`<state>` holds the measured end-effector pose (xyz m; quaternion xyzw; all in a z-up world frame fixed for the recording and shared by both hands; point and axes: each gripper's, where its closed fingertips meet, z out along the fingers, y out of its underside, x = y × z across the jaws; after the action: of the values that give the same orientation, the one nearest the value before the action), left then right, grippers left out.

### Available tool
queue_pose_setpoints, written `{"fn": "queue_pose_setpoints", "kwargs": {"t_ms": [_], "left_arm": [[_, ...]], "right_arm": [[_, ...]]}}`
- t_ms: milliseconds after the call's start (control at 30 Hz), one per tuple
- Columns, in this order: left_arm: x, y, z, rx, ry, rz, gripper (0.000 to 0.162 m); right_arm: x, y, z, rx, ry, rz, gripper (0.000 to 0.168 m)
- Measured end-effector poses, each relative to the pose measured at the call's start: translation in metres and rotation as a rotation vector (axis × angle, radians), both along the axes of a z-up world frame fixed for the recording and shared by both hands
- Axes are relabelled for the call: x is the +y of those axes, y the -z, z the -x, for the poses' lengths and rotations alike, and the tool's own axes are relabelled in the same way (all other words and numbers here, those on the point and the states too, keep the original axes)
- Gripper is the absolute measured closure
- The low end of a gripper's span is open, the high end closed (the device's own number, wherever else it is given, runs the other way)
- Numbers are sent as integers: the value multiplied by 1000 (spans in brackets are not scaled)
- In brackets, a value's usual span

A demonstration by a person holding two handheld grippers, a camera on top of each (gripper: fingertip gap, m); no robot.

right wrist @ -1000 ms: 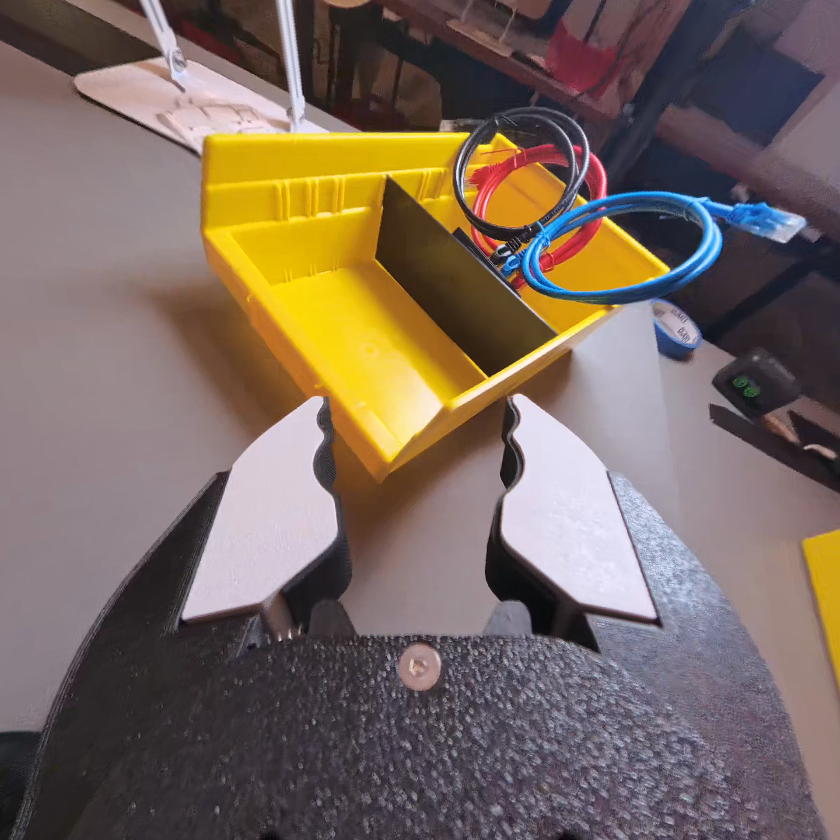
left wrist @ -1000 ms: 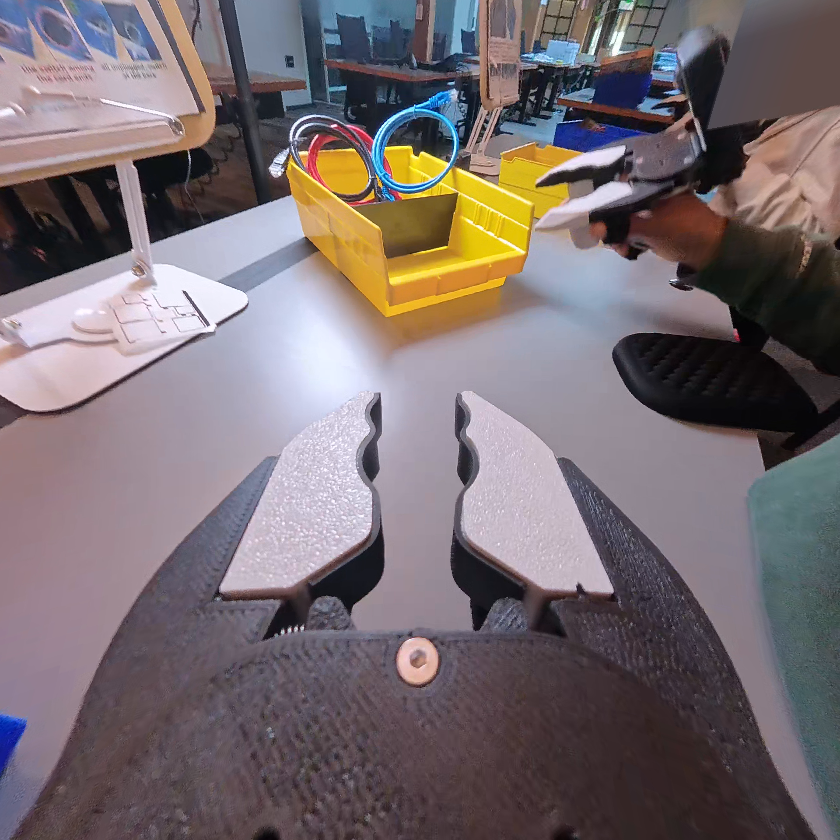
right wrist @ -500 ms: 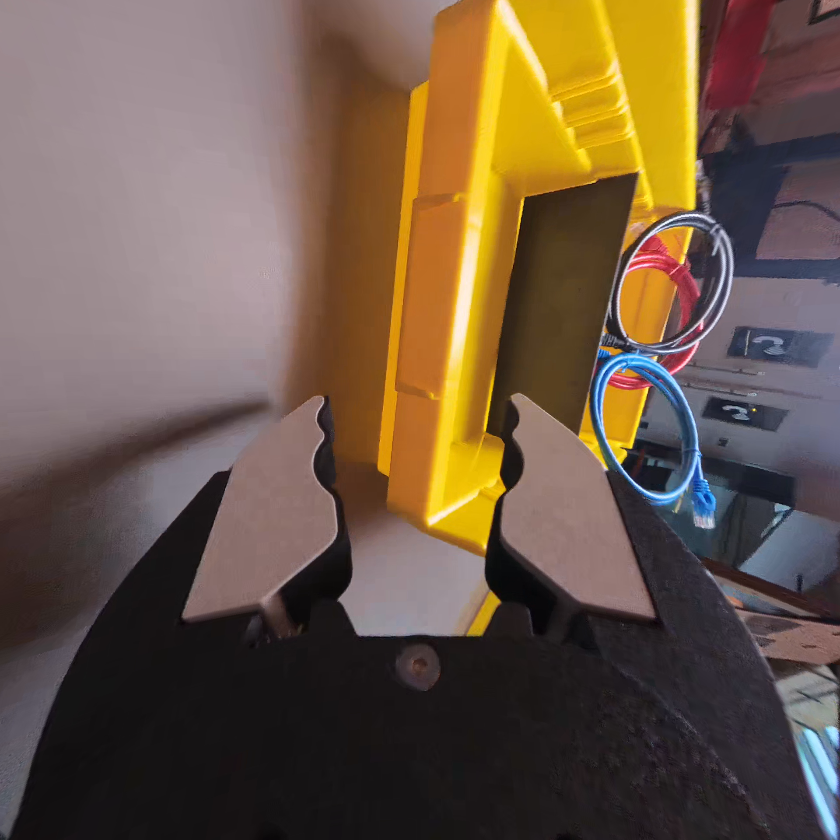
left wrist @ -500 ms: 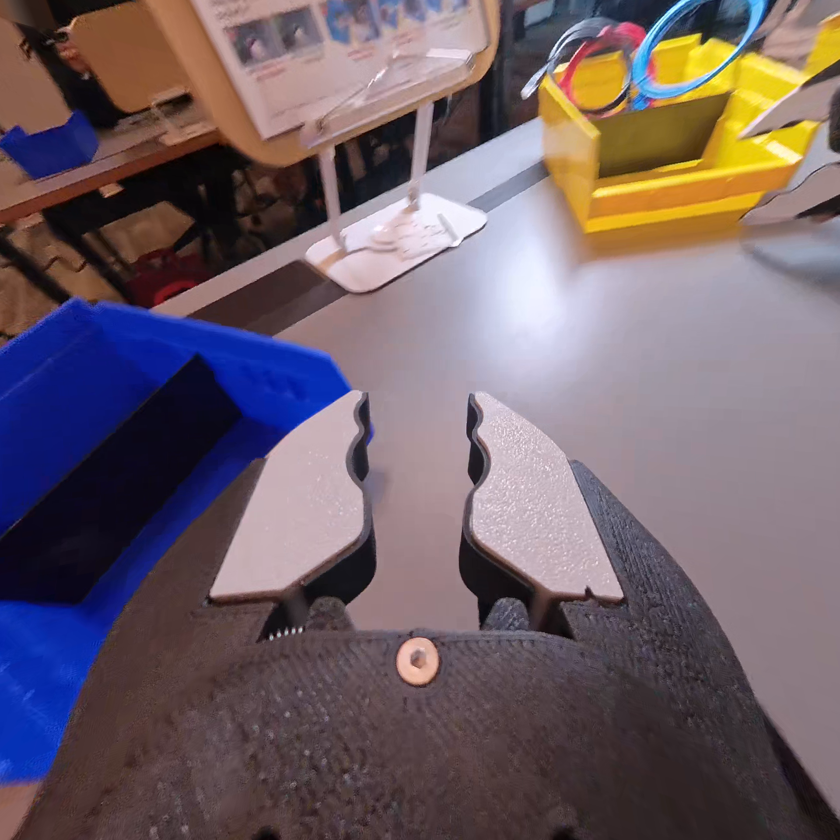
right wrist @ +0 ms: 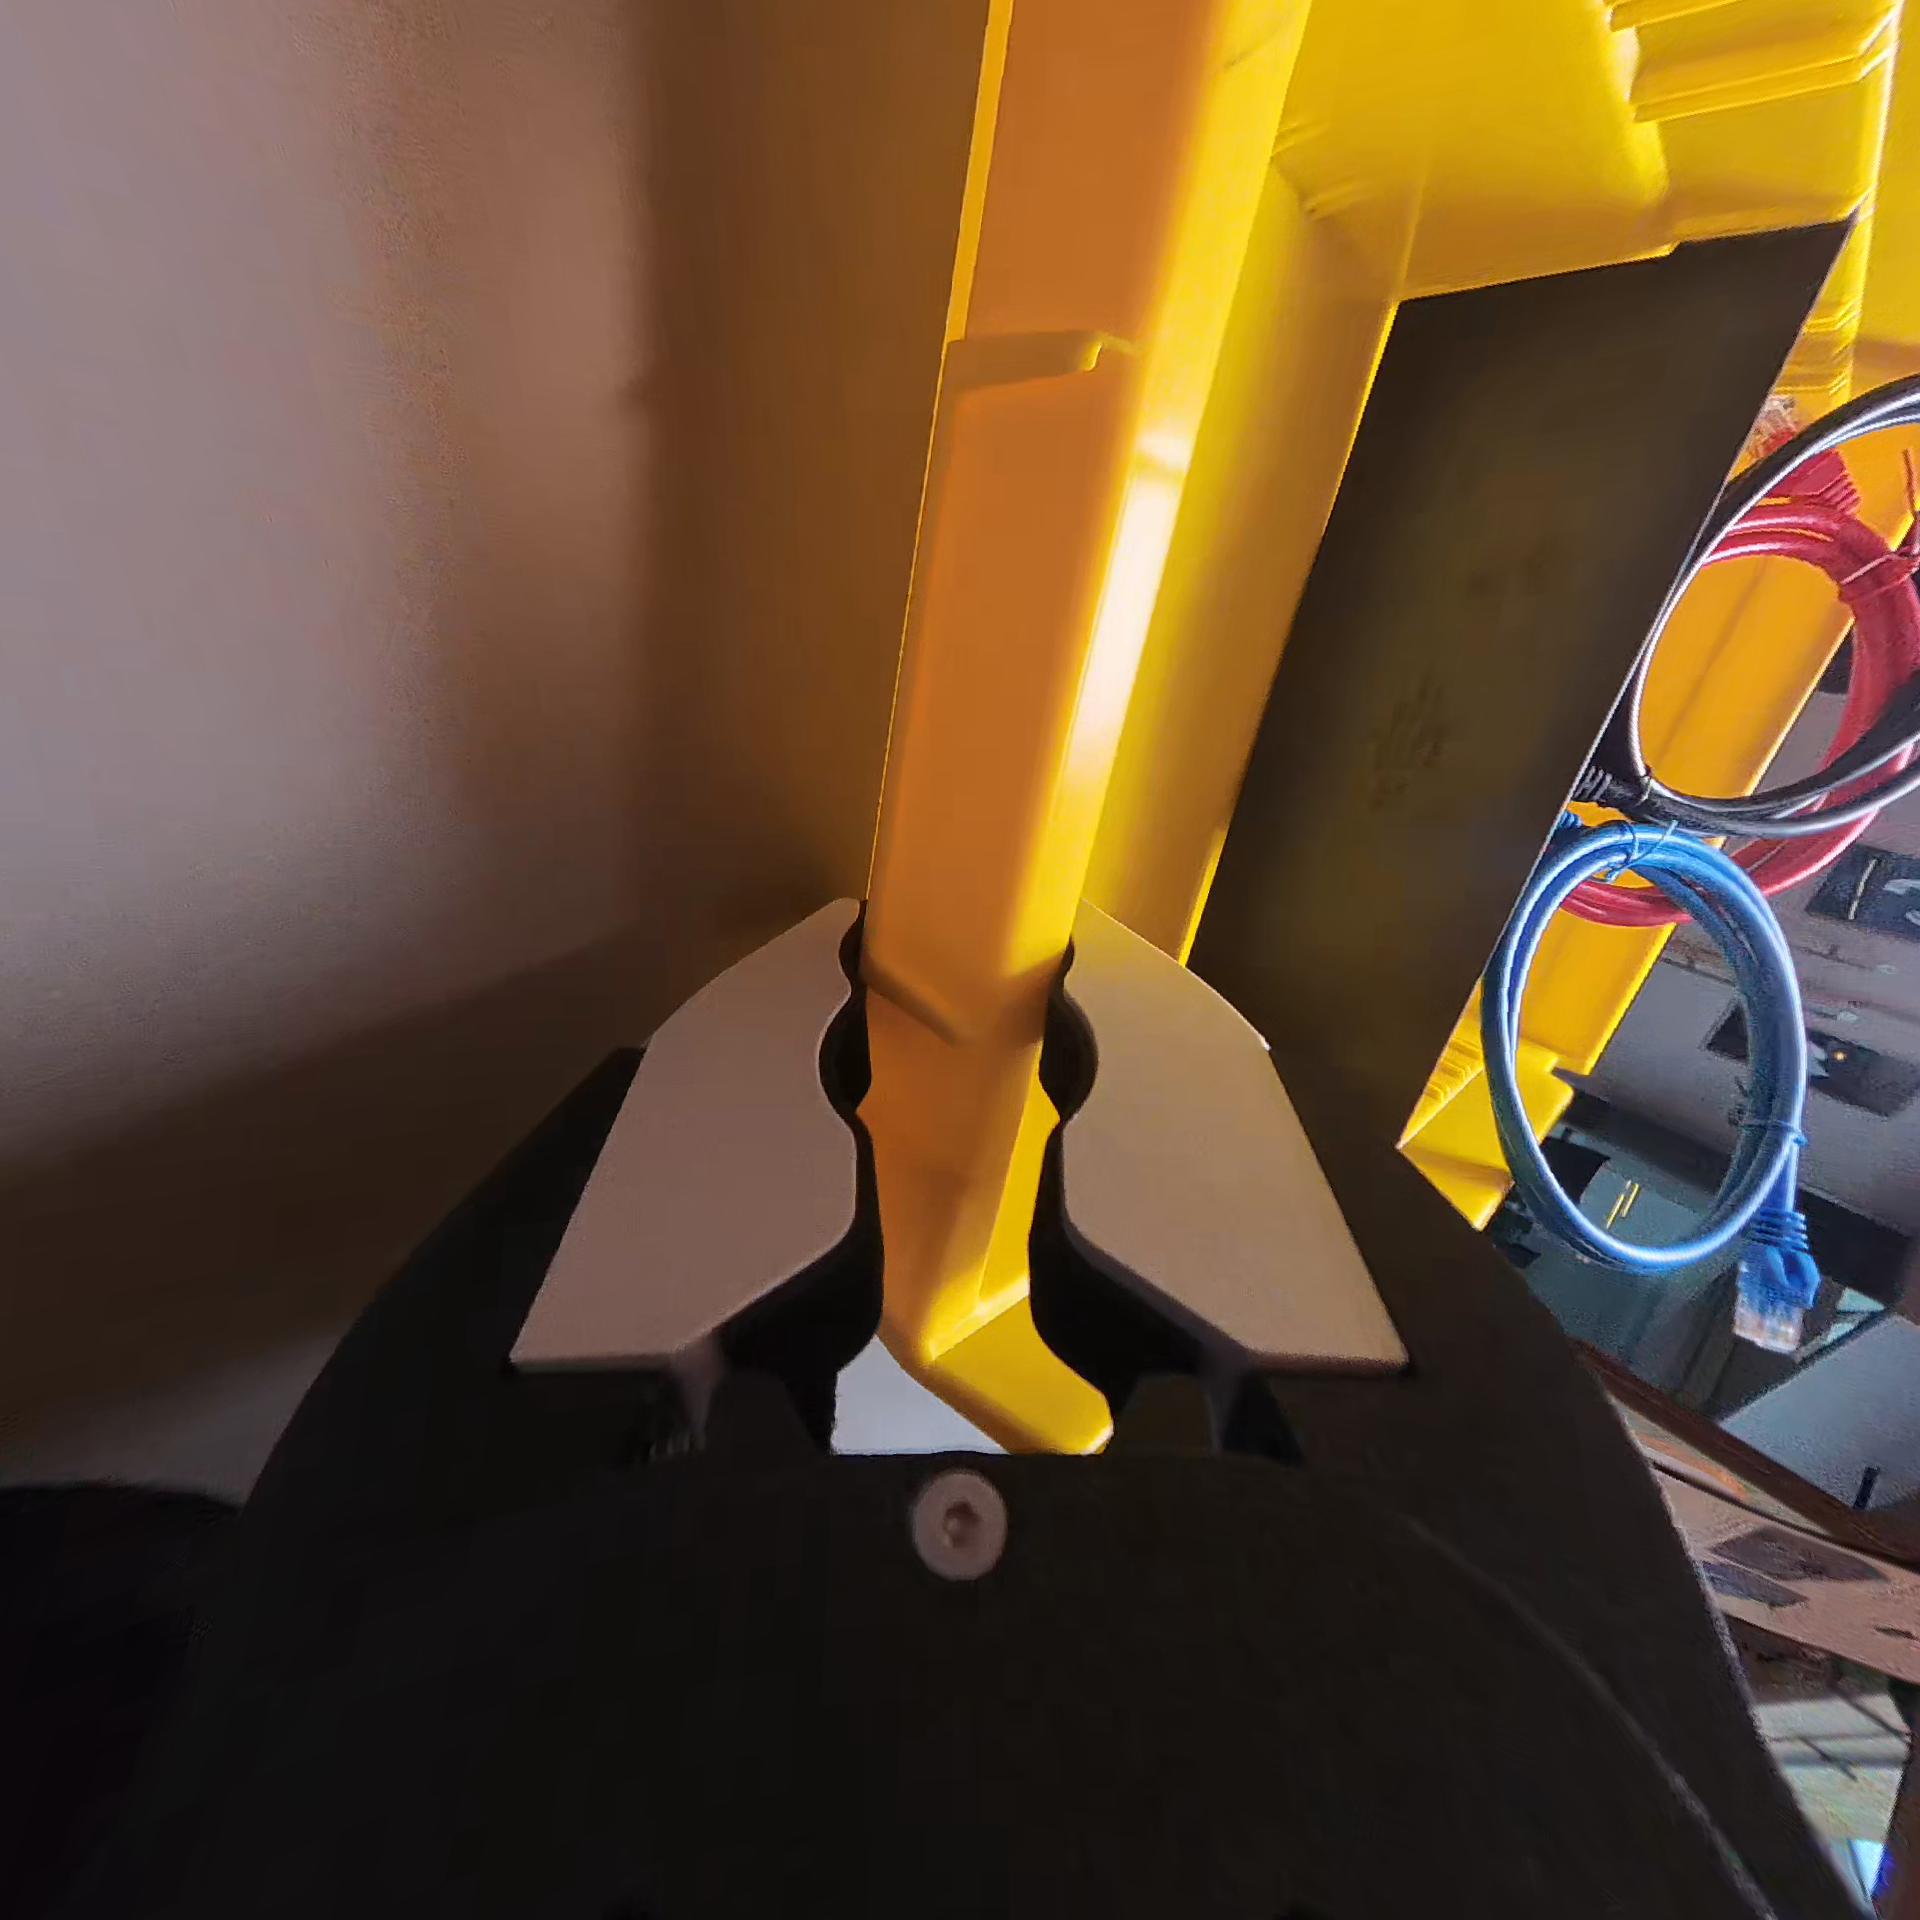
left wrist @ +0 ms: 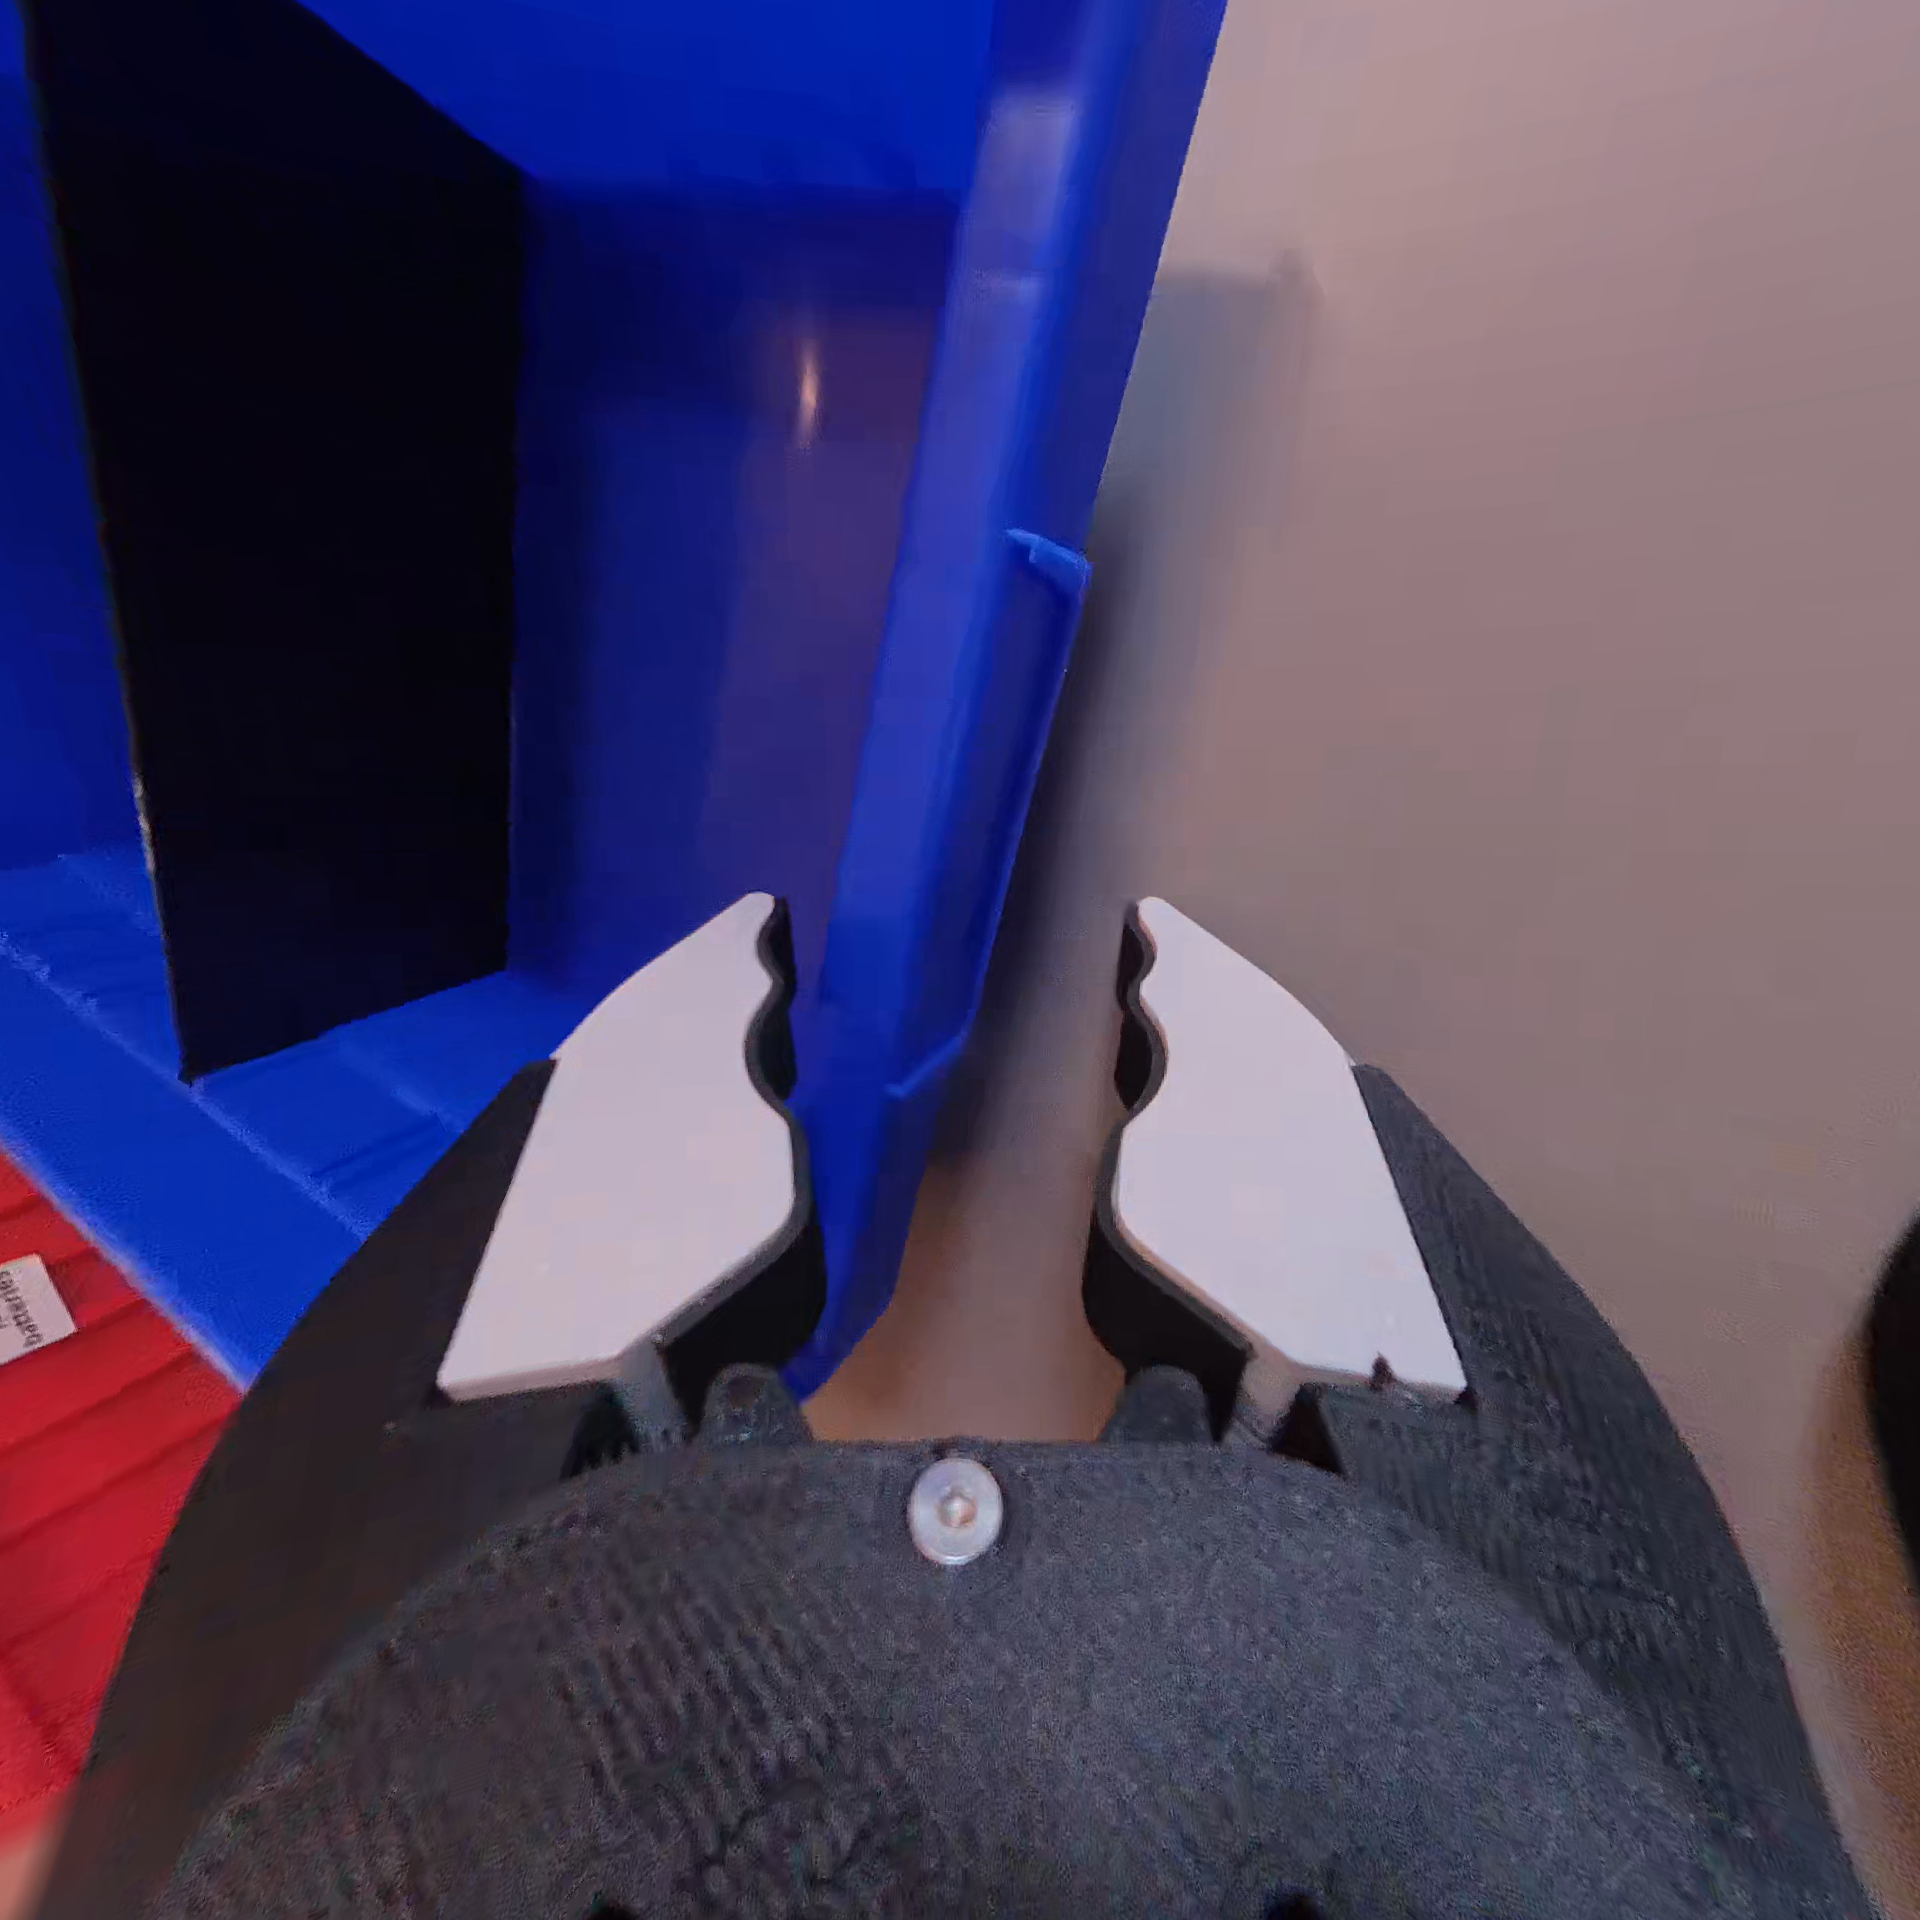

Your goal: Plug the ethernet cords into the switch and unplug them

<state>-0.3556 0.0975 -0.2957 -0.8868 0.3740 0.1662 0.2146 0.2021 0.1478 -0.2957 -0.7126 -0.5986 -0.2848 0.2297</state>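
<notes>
In the right wrist view my right gripper [right wrist: 961, 935] is shut on the side wall of the yellow bin [right wrist: 997, 644]. The view is rolled on its side. Coiled blue [right wrist: 1652, 1049], red [right wrist: 1870, 644] and black [right wrist: 1766, 810] ethernet cords hang in the bin's far compartment behind a dark divider [right wrist: 1455, 644]. In the left wrist view my left gripper [left wrist: 956, 935] is open, its jaws straddling the side wall of a blue bin [left wrist: 935, 727] with a black divider [left wrist: 312, 571] inside. No switch is visible.
The grey tabletop [left wrist: 1507, 520] fills the right of the left wrist view and also shows in the right wrist view [right wrist: 364, 520]. A red bin with a white label [left wrist: 62, 1403] lies next to the blue bin at the lower left.
My right gripper moved onto the yellow bin's wall and closed on it. My left gripper swung left and down to the blue bin and opened wider around its wall.
</notes>
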Motion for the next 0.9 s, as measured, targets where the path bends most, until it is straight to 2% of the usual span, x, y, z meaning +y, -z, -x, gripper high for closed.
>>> {"fn": "queue_pose_setpoints", "kwargs": {"t_ms": [33, 100, 133, 333, 500, 567, 633, 700, 733, 800, 900], "left_arm": [[4, 4, 2, 24, 4, 2, 114], [12, 5, 6, 94, 33, -26, 128], [13, 4, 3, 124, 70, -41, 131], [2, 2, -56, 109, 248, -135, 133], [-22, 2, -130, 37, 463, -170, 131], [-14, 1, -158, 49, 511, -207, 131], [0, -1, -182, 63, 564, -270, 131], [7, -12, -195, 59, 604, -362, 125], [7, -24, -199, 24, 614, -424, 120], [-3, -49, -204, -134, 585, -495, 124], [-46, -82, -243, -631, 529, -421, 123]], "right_arm": [[-13, 0, 5, 0, -17, -1, 139], [-38, 0, 15, 4, -49, -1, 138], [-50, 0, 20, 6, -66, -3, 138], [-100, -1, 56, 33, -213, -21, 138], [-119, -2, 81, 81, -323, -40, 139], [-118, -8, 99, 173, -369, -90, 132], [-120, -24, 115, 305, -392, -138, 116], [-129, -48, 123, 541, -365, -128, 109], [-133, -62, 123, 680, -331, -124, 107], [-131, -92, 106, 919, -226, -188, 102], [-112, -115, 55, 1132, 10, -335, 98]]}}
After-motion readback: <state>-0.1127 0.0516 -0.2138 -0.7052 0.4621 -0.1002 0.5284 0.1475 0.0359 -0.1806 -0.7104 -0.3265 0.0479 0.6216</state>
